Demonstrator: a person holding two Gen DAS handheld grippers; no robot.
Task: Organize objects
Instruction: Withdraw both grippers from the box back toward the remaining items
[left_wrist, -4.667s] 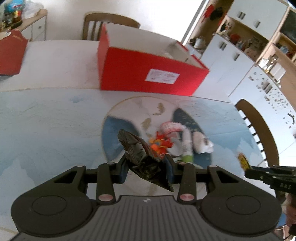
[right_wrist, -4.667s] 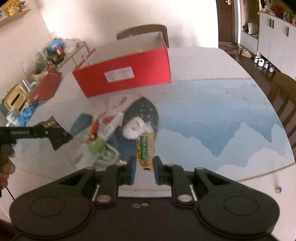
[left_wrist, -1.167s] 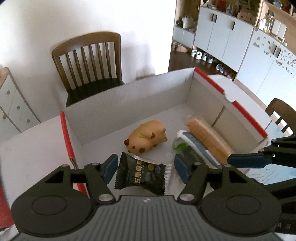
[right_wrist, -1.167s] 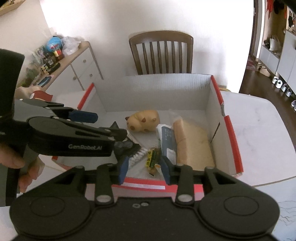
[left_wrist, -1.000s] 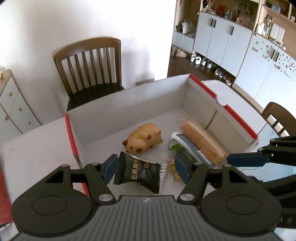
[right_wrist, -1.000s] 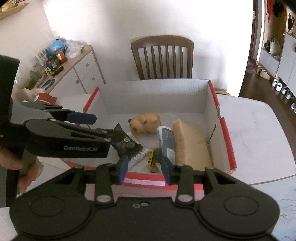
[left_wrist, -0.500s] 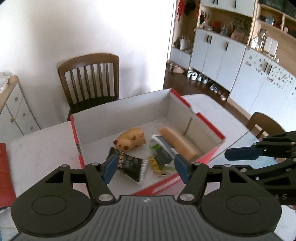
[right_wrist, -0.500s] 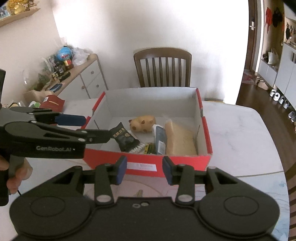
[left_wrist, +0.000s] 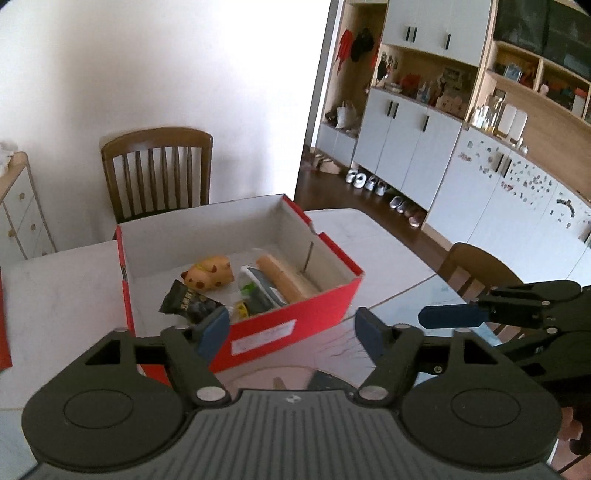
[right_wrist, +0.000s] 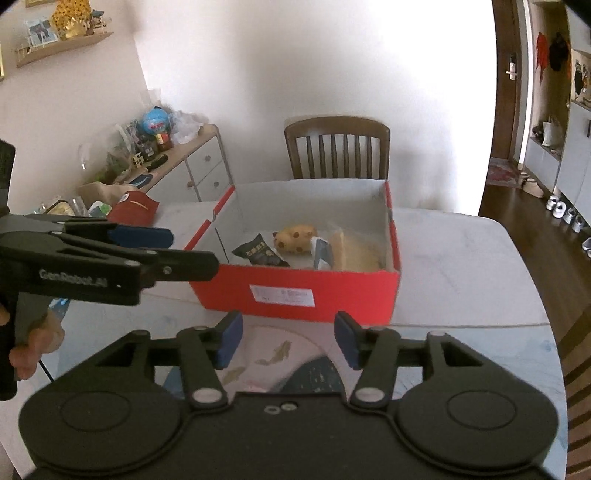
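A red shoebox (left_wrist: 295, 325) (right_wrist: 295, 291) stands open on the table. Inside lie a black snack packet (left_wrist: 186, 301) (right_wrist: 258, 253), a tan dog toy (left_wrist: 208, 275) (right_wrist: 295, 236), a dark flat pack (left_wrist: 260, 291) (right_wrist: 320, 254), a small yellow-green packet (left_wrist: 242, 308) and a beige roll (left_wrist: 286, 277) (right_wrist: 354, 251). My left gripper (left_wrist: 290, 330) is open and empty, held back from the box's near wall; it also shows in the right wrist view (right_wrist: 177, 251). My right gripper (right_wrist: 288, 338) is open and empty, in front of the box; it shows in the left wrist view (left_wrist: 450, 315).
A wooden chair (left_wrist: 157, 166) (right_wrist: 338, 149) stands behind the table. A second chair (left_wrist: 476, 267) is at the right. A cluttered sideboard (right_wrist: 166, 166) lines the left wall. A red box lid (right_wrist: 135, 208) lies at the table's left. A printed mat (right_wrist: 288, 354) covers the near table.
Both grippers let their packets go into the box, opened and pulled back and up. The black packet and the yellow-green packet now lie inside the box.
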